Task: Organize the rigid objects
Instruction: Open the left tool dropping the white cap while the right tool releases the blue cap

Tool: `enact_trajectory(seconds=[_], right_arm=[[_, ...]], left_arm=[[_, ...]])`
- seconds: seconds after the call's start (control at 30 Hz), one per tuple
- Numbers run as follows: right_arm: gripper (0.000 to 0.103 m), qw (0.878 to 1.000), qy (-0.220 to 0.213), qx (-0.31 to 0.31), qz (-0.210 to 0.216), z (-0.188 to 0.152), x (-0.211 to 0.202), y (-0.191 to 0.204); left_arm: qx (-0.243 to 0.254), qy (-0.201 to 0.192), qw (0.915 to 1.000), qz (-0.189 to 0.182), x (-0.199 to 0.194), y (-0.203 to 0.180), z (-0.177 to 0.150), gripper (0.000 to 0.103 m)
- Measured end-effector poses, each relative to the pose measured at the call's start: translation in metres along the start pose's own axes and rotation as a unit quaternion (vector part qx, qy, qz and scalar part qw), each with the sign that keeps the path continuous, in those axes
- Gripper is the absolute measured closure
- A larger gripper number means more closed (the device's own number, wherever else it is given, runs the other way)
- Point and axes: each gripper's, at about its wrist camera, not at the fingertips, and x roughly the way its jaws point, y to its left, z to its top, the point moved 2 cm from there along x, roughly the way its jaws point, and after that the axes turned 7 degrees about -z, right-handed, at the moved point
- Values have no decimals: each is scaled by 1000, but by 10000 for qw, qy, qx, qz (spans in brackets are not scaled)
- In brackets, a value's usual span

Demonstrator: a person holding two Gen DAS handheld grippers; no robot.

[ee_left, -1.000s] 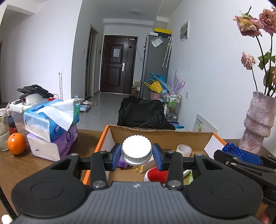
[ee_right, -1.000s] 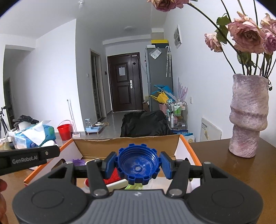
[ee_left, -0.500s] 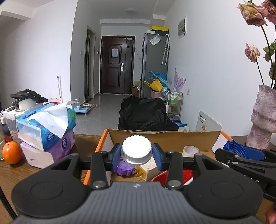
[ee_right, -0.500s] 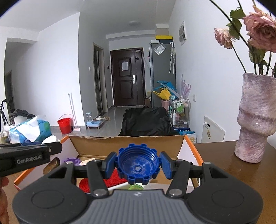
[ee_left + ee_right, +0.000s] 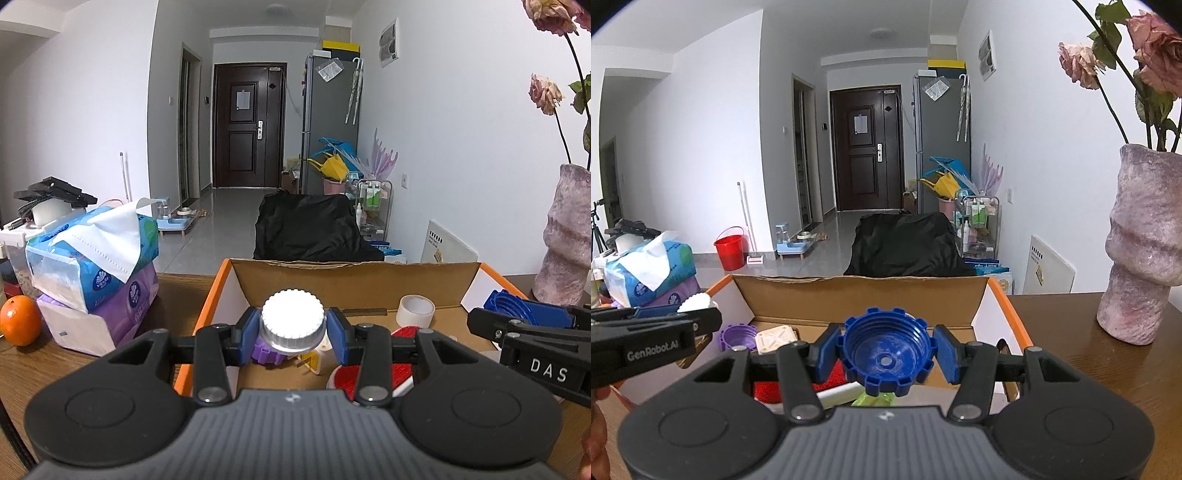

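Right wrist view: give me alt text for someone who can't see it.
The right gripper grips a blue cap, hollow side facing the camera, over an open cardboard box holding a purple cap and a red item. The left gripper, at left, holds a white cap; a vase of roses stands at right.

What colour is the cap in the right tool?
Blue; the right wrist view shows it best.

Tissue packs (image 5: 92, 273) left of box (image 5: 354, 277), vase (image 5: 567, 236) right, tape roll (image 5: 415, 311) inside
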Motion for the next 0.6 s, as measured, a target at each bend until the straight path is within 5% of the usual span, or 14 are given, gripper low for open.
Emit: enact_trajectory(seconds=[0.23, 0.4, 0.53, 0.6], right_arm=[[48, 10000, 58, -77, -9, 1, 2, -4], [15, 9999, 87, -72, -87, 2, 2, -9], [0, 9999, 61, 42, -145, 3, 2, -15], [0, 9998, 43, 98, -148, 2, 2, -18]], left_arm=[[-76, 108, 9999, -107, 0, 5, 0, 58], [-155, 18, 9999, -10, -4, 13, 2, 27], [-150, -106, 9997, 179, -10, 18, 3, 2], [-118, -202, 9994, 258, -13, 20, 3, 0]])
